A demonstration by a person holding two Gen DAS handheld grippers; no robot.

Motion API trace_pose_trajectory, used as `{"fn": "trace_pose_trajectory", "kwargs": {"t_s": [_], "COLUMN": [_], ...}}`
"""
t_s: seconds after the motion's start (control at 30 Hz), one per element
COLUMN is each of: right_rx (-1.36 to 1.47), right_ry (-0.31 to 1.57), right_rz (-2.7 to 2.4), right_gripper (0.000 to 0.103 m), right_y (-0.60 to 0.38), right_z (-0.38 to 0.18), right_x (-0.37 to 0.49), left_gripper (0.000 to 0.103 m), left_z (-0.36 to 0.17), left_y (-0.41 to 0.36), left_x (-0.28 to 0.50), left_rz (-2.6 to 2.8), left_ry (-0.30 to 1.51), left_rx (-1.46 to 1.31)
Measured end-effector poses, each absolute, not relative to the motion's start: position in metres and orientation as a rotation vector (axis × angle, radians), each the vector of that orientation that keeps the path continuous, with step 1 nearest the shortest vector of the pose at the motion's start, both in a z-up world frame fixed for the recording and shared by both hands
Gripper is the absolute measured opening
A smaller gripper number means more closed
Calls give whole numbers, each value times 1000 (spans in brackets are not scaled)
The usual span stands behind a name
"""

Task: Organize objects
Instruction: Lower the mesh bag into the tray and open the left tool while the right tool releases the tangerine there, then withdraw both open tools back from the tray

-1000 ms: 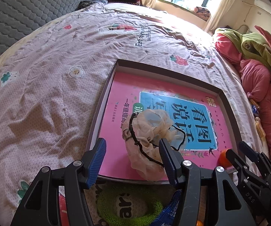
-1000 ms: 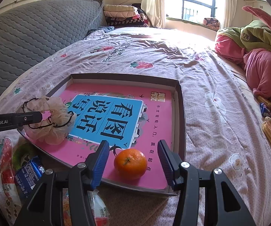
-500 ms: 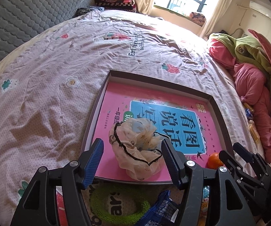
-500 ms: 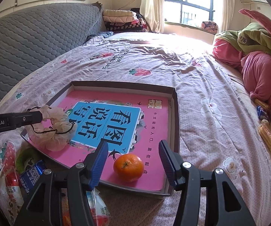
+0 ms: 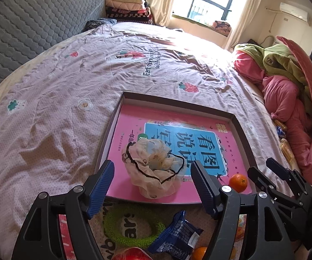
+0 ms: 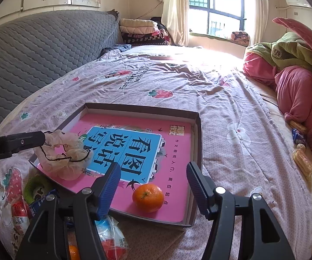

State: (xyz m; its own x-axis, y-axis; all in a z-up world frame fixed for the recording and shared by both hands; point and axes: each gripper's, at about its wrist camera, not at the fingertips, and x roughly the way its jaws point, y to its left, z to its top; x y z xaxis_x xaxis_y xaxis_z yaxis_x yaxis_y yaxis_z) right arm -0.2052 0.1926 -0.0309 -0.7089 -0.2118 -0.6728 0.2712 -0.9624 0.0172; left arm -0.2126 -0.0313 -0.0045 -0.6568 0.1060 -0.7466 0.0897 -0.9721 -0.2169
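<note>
Both claws released, both items sitting in the tray.

My left gripper (image 5: 151,181) jaws are opening around the scrunchie (image 5: 154,169): sheer cream ruffle, black cord edging, crumpled at the near left of the tray (image 6: 196,130), pads clear. My right gripper (image 6: 153,186) is also opening; the tangerine (image 6: 148,197), glossy orange, sits near right on the pink book (image 6: 173,162), untouched.

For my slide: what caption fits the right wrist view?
Open right claw behind orange in tray.
</note>
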Motion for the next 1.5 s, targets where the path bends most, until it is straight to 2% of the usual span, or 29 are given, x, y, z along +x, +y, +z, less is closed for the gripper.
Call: {"fn": "trace_pose_trajectory", "kwargs": {"t_s": [0.17,0.3,0.97,1.5], "right_rx": [1008,971,793,742], "right_ry": [97,93,139,104], "right_rz": [-2685,-2688,-2718,-2714], "right_gripper": [64,69,70,73], "right_y": [194,192,182,186], "right_z": [-25,-18,14,21], "right_x": [-198,-191,-149,-123], "left_gripper": [75,75,75,75], "left_z": [-4,-2,18,27], "left_y": [-29,-27,-33,-32], "left_x": [-203,-193,-150,-128], "left_rz": [2826,2826,2882,2908], "left_ry": [-379,-373,-401,-384], "left_rx": [-1296,-1290,-1211,-1179]}}
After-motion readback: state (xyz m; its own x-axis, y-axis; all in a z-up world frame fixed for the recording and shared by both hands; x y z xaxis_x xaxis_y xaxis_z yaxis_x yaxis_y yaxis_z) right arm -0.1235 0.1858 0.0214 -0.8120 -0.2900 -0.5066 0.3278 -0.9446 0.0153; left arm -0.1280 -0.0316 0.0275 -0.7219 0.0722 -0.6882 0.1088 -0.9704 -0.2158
